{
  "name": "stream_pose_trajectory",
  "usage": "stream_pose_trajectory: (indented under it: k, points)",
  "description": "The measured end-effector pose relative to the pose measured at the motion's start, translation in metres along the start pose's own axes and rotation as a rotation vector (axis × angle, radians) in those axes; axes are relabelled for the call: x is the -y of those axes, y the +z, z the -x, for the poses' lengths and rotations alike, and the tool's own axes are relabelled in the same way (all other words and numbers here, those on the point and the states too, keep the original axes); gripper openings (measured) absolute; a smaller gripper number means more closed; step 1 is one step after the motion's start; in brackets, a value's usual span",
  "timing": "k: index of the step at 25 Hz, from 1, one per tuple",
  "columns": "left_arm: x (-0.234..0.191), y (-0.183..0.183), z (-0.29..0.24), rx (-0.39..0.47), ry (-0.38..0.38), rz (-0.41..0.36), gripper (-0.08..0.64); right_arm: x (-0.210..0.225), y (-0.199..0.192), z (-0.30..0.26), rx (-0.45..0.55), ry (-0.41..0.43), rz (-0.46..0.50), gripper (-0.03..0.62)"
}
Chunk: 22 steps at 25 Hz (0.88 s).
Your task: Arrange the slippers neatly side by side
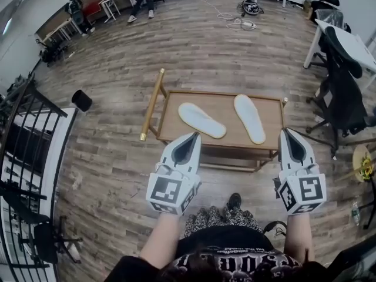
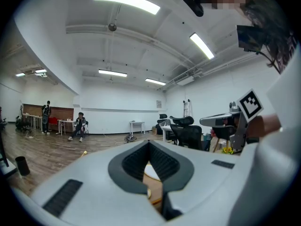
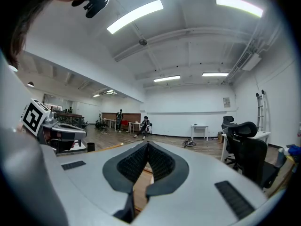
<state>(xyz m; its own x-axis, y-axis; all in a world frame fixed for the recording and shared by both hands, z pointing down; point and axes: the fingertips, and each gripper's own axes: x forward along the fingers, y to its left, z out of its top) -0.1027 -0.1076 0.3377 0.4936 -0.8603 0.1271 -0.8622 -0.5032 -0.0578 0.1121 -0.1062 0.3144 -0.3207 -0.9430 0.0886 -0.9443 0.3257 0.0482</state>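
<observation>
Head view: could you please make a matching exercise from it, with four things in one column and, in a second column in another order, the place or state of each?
Things
1. slipper on the left
2. slipper on the right
3. black bin
4. left gripper

Places or states
A. on the floor, left of the table
B. lying on the table's left half
C. held up on the near side of the table, jaws together, nothing between them
D. lying on the table's right half

Pairs: 1-B, 2-D, 3-A, 4-C
</observation>
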Motion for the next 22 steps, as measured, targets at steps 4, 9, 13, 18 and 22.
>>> stream_pose_trajectory:
  k: [4, 9, 13, 18, 22]
  points:
    - [-0.011, 0.006, -0.03, -0.004, 0.016, -0.004, -0.009, 0.018, 0.003, -0.031, 0.005, 0.013, -0.006, 0.005]
    - [-0.018, 0.018, -0.065, 0.003, 0.036, -0.012, -0.009, 0.044, 0.003, -0.063, 0.003, 0.028, -0.018, 0.005]
    - [-0.023, 0.018, -0.084, 0.0, 0.057, -0.005, -0.009, 0.057, 0.002, -0.084, 0.002, 0.045, -0.017, 0.005]
    - [-0.026, 0.016, -0.103, -0.019, 0.076, -0.01, -0.009, 0.072, 0.0, -0.101, 0.003, 0.061, -0.02, 0.005]
    - [-0.03, 0.025, -0.116, -0.012, 0.08, -0.029, -0.009, 0.08, 0.002, -0.115, 0.008, 0.069, -0.023, 0.005]
